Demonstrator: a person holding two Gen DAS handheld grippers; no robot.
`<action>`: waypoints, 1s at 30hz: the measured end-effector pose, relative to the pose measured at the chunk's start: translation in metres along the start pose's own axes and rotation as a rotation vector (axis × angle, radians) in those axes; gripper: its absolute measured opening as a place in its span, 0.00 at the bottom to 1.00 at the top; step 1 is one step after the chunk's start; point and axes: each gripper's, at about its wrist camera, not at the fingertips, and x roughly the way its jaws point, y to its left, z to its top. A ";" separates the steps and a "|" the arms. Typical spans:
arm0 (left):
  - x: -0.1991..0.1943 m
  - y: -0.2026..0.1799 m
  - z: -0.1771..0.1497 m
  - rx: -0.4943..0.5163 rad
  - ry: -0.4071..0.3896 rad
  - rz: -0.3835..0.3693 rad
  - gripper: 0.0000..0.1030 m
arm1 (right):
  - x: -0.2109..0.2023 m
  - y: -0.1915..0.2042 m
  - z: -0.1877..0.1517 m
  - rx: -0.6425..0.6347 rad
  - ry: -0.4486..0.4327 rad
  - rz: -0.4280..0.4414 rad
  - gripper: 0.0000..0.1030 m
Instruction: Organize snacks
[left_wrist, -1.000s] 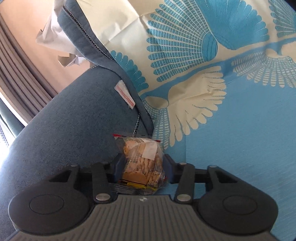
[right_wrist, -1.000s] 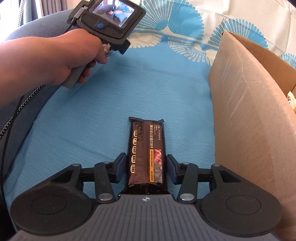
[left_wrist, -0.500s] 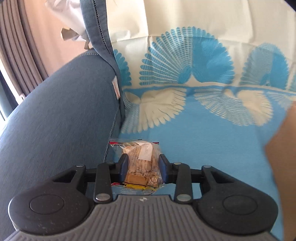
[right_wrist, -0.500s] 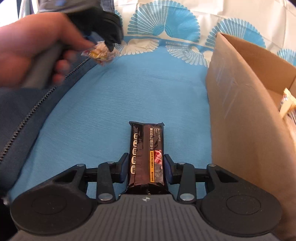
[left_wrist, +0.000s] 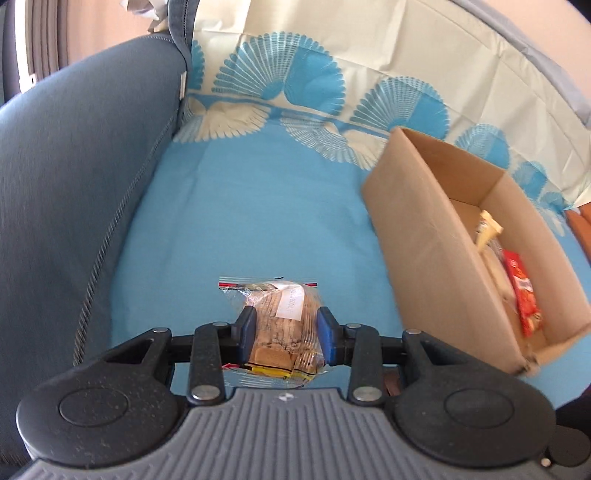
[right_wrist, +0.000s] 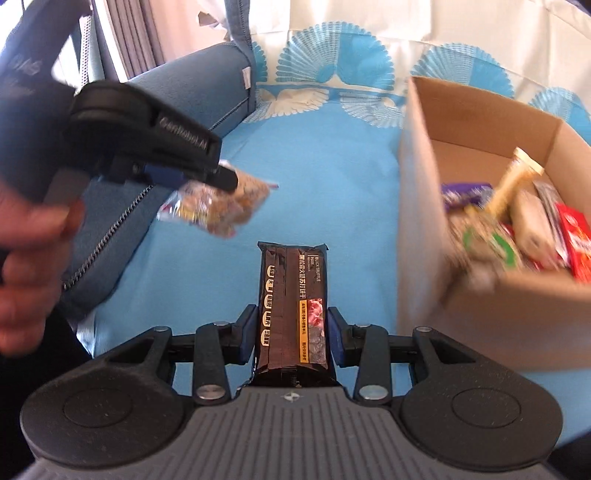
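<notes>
Between the blue pads of the left gripper (left_wrist: 284, 338) sits a clear bag of crackers (left_wrist: 279, 325), clenched on both sides and held above the blue cloth (left_wrist: 258, 206); its lower end with a yellow strip disappears behind the gripper body, and the white label on it is too small to read. From the right wrist view the same bag (right_wrist: 221, 206) juts out past the left gripper's dark fingers (right_wrist: 218, 177), but it is smeared by motion, and the hand (right_wrist: 33, 258) holding that gripper is cut off by the left edge. The right gripper (right_wrist: 291, 336) is closed on a dark snack bar (right_wrist: 293, 306), grasping its near half while the far end points out over the cloth; the bar's bottom edge is hidden under the gripper housing, and only the words "BLACK TRUFFLE" can be made out among the print. A cardboard box (left_wrist: 424, 229) stands open to the right on the cloth, near both grippers and touching neither. Its contents are partly screened by the near wall: a red packet (left_wrist: 522, 295) and a cream wrapper (left_wrist: 487, 229) show from the left view, while the right view adds a purple wrapper (right_wrist: 465, 192) and a blurred green-and-white one (right_wrist: 491, 247) that cannot be identified. A grey-blue sofa arm (left_wrist: 74, 177) borders the cloth on the left, its lower part hidden behind the gripper.
</notes>
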 end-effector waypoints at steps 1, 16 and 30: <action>-0.001 -0.001 -0.012 -0.023 0.002 -0.006 0.38 | -0.002 -0.002 -0.007 0.010 -0.003 -0.003 0.40; -0.003 -0.016 -0.076 0.012 0.002 -0.041 0.39 | 0.013 -0.025 -0.038 0.051 0.044 -0.054 0.40; -0.001 -0.023 -0.049 -0.048 -0.014 -0.170 0.63 | 0.020 -0.025 -0.041 0.054 0.055 -0.069 0.42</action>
